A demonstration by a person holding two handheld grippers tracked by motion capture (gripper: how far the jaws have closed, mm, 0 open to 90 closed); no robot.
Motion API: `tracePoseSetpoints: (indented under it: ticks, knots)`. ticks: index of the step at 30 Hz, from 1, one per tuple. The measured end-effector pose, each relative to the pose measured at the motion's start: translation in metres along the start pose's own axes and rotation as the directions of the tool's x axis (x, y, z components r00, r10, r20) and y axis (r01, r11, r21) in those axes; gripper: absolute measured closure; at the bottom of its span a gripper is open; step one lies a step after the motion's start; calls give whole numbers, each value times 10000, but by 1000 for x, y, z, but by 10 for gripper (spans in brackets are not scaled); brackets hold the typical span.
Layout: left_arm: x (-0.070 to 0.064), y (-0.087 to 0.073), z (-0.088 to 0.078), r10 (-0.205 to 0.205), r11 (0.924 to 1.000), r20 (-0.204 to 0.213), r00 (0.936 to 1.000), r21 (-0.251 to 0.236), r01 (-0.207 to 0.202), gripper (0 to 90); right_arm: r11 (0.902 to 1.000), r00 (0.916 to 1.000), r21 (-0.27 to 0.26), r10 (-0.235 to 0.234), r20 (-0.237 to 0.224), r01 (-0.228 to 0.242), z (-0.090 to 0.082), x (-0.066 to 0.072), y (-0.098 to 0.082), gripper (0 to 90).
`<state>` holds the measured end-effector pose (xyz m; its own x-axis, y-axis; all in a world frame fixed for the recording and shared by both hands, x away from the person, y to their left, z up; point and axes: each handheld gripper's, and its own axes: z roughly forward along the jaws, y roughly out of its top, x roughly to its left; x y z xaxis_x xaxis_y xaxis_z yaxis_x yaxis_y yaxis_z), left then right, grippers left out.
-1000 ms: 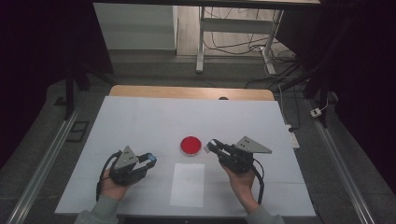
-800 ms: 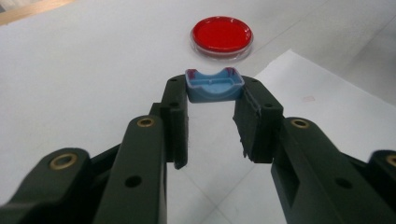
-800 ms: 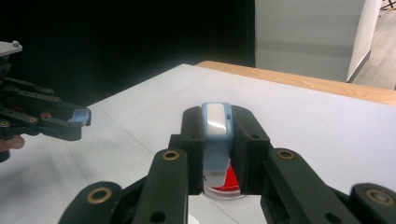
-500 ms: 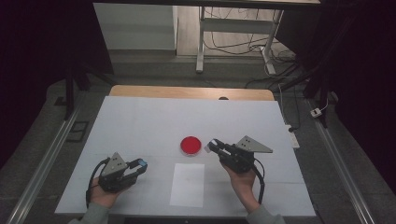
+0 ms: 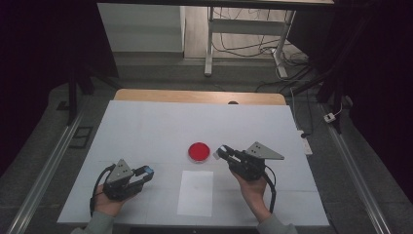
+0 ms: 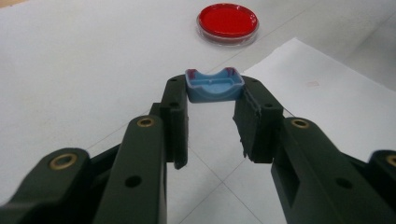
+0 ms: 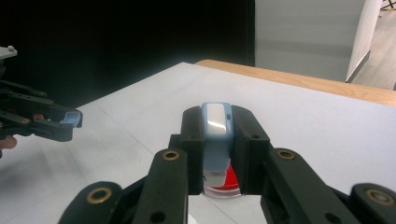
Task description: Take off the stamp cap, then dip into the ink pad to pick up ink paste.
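While each matte-black hand-held gripper (image 6: 214,100) (image 7: 217,135) clamps a small blue plastic piece (image 6: 214,85) (image 7: 216,122), a round, glossy red dish (image 5: 199,152) lies just beside the right one.

White table (image 5: 146,126), red dish (image 5: 198,151), paper sheet (image 5: 196,193)

On the white table (image 5: 146,126) before me, a round red dish (image 5: 199,152) sits near the middle. A white paper sheet (image 5: 196,193) lies flat just short of it, close to my edge, apart from the dish. A wooden strip (image 5: 195,96) runs along the far edge. Beyond it, on the floor, I note a grey stand (image 5: 209,44) with loose cables (image 5: 243,48). A white power strip (image 5: 305,144) lies off the right edge. Metal rails (image 5: 44,170) flank both sides.
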<state>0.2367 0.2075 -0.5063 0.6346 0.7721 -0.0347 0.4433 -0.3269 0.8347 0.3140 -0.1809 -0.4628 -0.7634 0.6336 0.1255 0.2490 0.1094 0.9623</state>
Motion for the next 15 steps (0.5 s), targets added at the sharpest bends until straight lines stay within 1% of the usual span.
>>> tracePoseSetpoints:
  ticks: [15]
  knots:
    - [0,0,1,1,10000,31,10000,43,-1,659,10000,10000,-18,-25,-9,25,1,-1,2,753]
